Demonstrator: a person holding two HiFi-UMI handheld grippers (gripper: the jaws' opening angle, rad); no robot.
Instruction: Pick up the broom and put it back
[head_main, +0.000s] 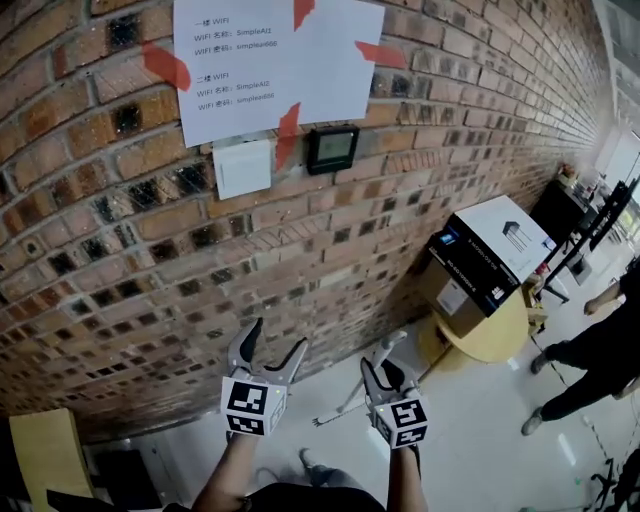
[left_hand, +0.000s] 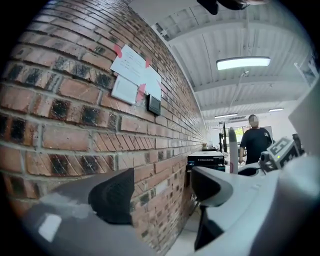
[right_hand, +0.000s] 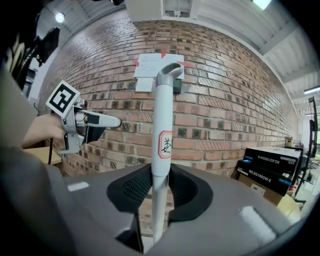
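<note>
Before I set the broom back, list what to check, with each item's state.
1. Right gripper shut on broom handle: ok.
2. Handle upright between the pads: ok.
3. Left gripper open, nothing between its jaws: ok.
4. Brick wall close ahead: ok.
5. Bristle end and its resting spot: cannot tell, out of view.
6. Boxes off to the right, apart from the handle: ok.
</note>
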